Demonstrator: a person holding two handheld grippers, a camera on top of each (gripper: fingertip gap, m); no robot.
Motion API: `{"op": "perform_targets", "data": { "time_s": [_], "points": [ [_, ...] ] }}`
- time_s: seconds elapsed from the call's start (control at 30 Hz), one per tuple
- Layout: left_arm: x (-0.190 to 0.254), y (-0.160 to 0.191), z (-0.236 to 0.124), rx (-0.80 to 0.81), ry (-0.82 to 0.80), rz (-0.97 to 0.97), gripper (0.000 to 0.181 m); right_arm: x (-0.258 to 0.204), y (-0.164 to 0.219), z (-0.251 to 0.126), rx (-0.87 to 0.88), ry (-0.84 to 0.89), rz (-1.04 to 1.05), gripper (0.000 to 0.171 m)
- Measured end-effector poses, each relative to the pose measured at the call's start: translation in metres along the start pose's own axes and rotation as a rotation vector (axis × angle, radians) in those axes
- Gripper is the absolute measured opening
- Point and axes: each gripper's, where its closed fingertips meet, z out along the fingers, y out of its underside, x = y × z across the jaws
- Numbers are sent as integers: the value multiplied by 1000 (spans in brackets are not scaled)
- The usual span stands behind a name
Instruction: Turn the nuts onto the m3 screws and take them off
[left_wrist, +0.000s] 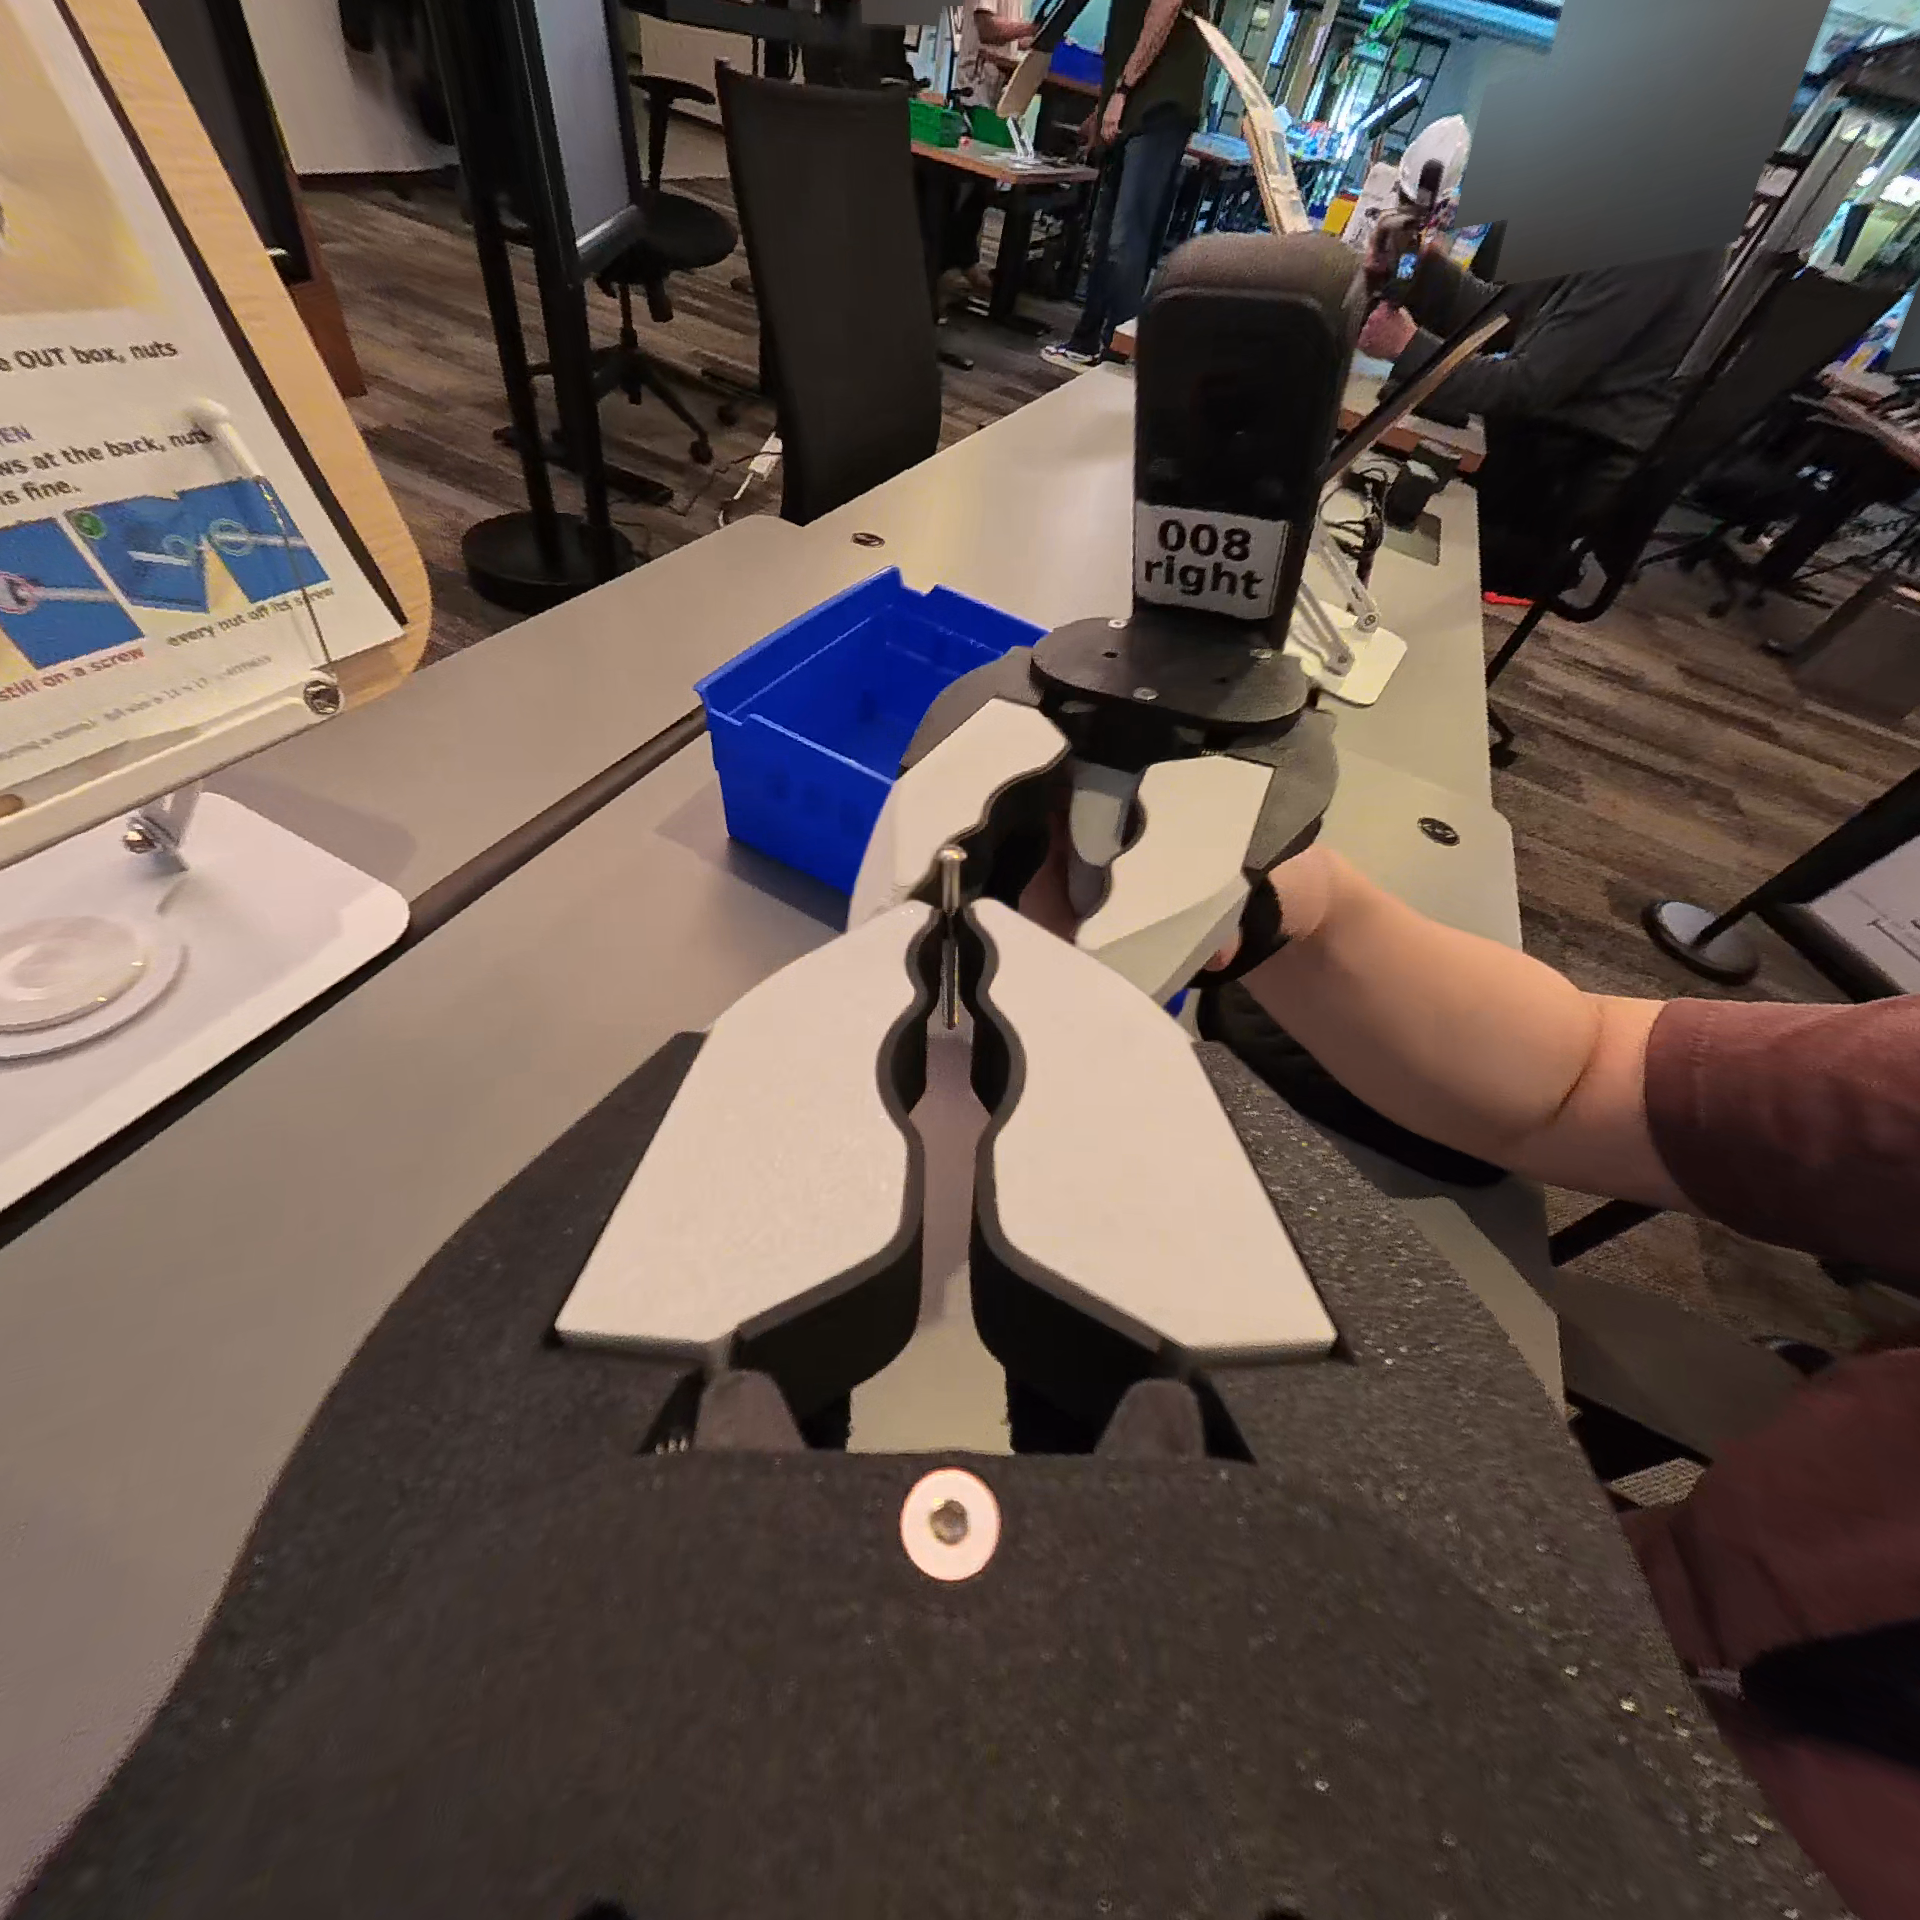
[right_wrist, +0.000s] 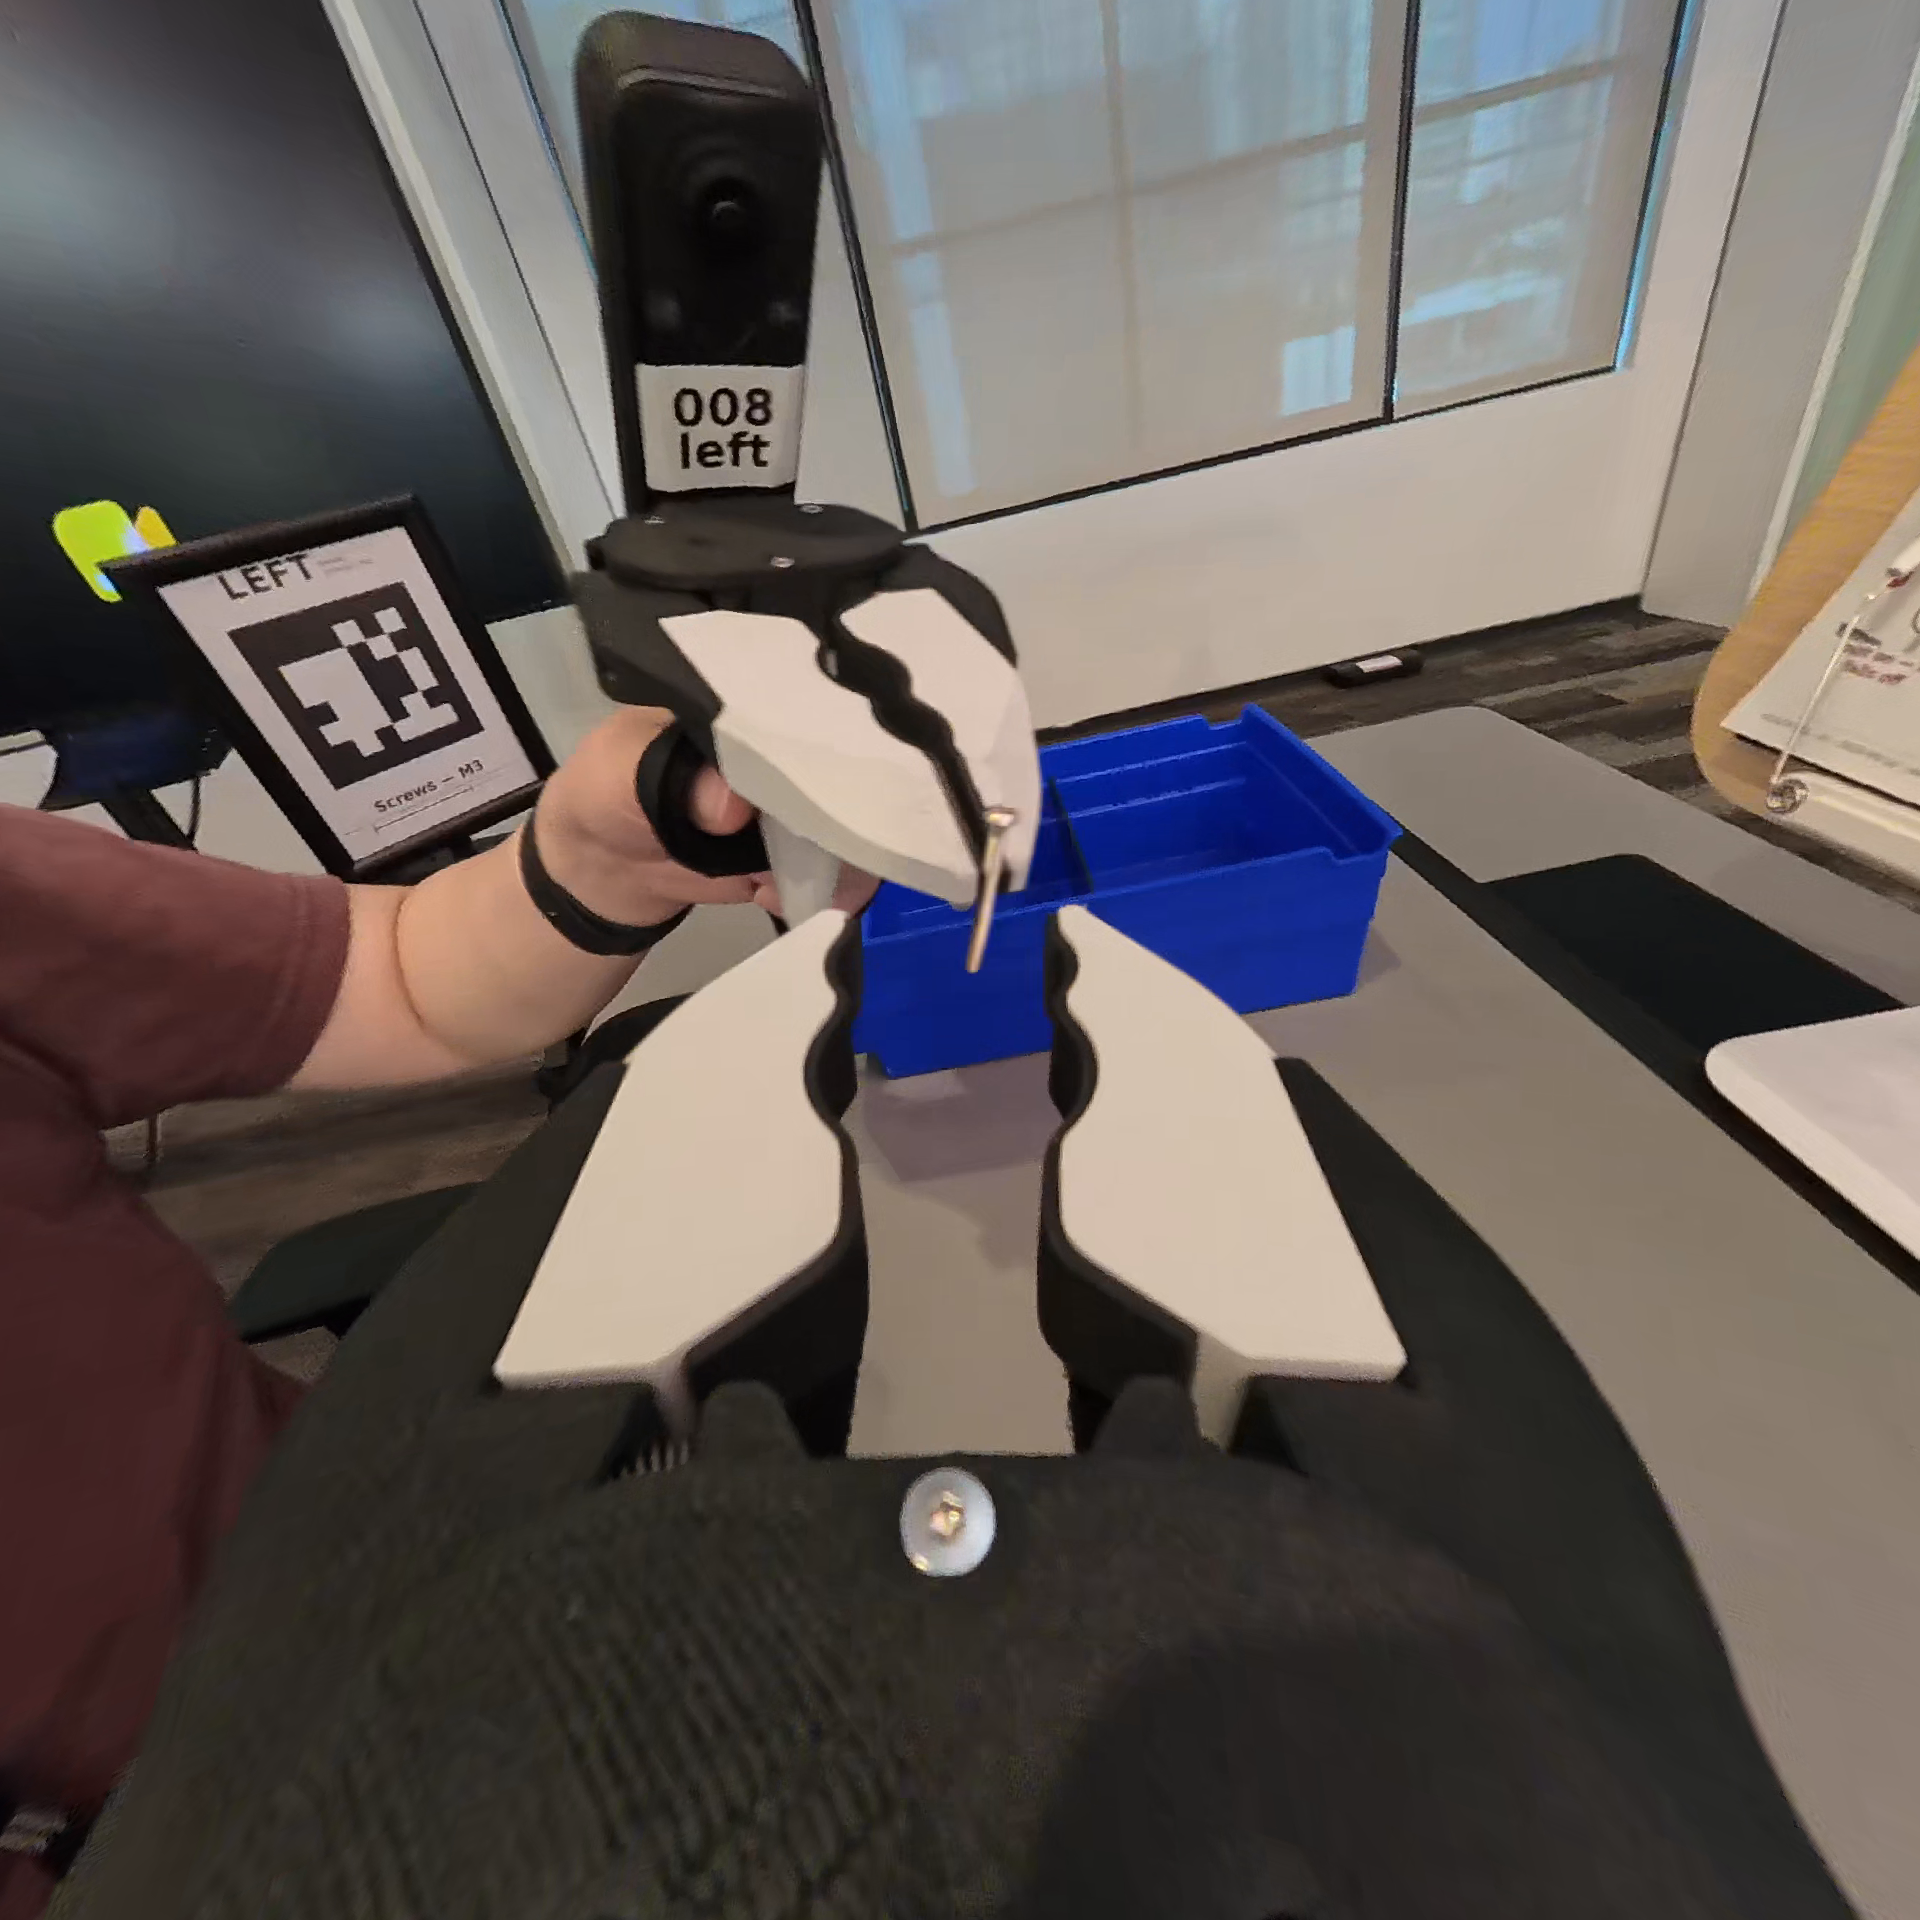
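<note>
- I see no nut anywhere in either view, so I judge the task is at a changeover: either a nut has just come off or none has been threaded on yet. I cannot tell which.
- The M3 screw (left_wrist: 950, 940) is bare along all the shaft that shows, head at the top, and it stands roughly upright, tilted a little in the right wrist view.
- My left gripper (left_wrist: 948, 920) is clamped on that screw near its fingertips; the fingers (left_wrist: 790, 1122) are nearly together, with only the screw's width between them at the tip.
- My right gripper (right_wrist: 951, 935) has its jaws apart and holds nothing. In its own view the screw's lower end hangs at 12 o'clock, right at the mouth of the gap between its tips, touching neither finger as far as I can see.
- The blue bin (right_wrist: 1226, 883) sits on the grey table (right_wrist: 1558, 1195) just behind both grippers, at about 1 o'clock in the right wrist view. Its inside looks bare where I can see it, though the grippers hide part.
- What is left, in my judgement: fetch a nut, start it on the free end, spin it on, then back it off again.
</note>
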Motion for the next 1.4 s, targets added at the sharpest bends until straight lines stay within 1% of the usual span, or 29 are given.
{"op": "perform_targets", "data": {
  "time_s": [0.07, 0.1, 0.13, 0.17, 0.2, 0.23, 0.27, 0.33, 0.37, 0.4, 0.5, 0.57, 0.63, 0.7, 0.73, 0.8, 0.9, 1.0, 1.17, 1.3, 1.4],
  "points": [
    [2, 2, 3, -1, 14, -1, 2, 3, 4, 1, -5, 4, 4, 31],
    [3, 3, 4, -2, 16, 0, 3, 4, 6, 2, -13, 3, 7, 26],
    [4, 3, 5, -3, 19, 3, 3, 5, 7, 1, -15, -1, 4, 17],
    [3, 4, 5, -3, 18, 4, 3, 4, 7, 1, -16, -9, 0, 2],
    [2, 5, 6, -7, 14, -3, 3, 5, 9, 1, -26, -6, 4, 2],
    [2, 6, 6, -11, 17, -25, 9, 7, 11, 0, -44, 5, 0, 2],
    [3, 6, 5, -13, 36, -49, 22, 10, 13, -1, -63, 26, -19, 2],
    [5, 9, -1, -30, 63, -80, 25, 17, 18, -4, -118, 82, -97, 2],
    [3, 12, -6, -45, 52, -89, 30, 21, 20, -7, -152, 123, -162, 2],
    [0, 17, -10, -75, 36, -100, 31, 24, 21, -9, -179, 160, -248, 2],
    [-7, 33, -18, -172, 8, -178, 31, 23, 25, -14, -285, 242, -618, 2],
    [-2, 40, -18, -218, 53, -247, 31, 25, 25, -17, -357, 341, -908, 3],
    [7, 46, -16, -254, 94, -294, 31, 19, 24, -15, -377, 387, -1167, 3],
    [17, 49, -15, -270, 141, -345, 31, 15, 25, -13, -389, 426, -1348, 3],
    [22, 48, -14, -273, 173, -372, 31, 14, 28, -11, -396, 424, -1391, 3],
    [27, 49, -12, -278, 208, -421, 31, 13, 34, -7, -403, 402, -1413, 3],
    [19, 55, -7, -299, 176, -445, 35, 10, 34, -5, -387, 403, -1464, 3],
    [17, 60, -3, -326, 207, -496, 37, 8, 33, -5, -382, 414, -1520, 3],
    [23, 58, 4, -328, 315, -625, 29, 5, 36, -3, -385, 405, -1587, 3],
    [26, 63, 7, -358, 349, -664, 15, 9, 40, -4, -408, 397, -1590, 3],
    [25, 64, 5, -369, 349, -662, 14, 8, 41, -4, -408, 394, -1599, 3]
  ]
}}
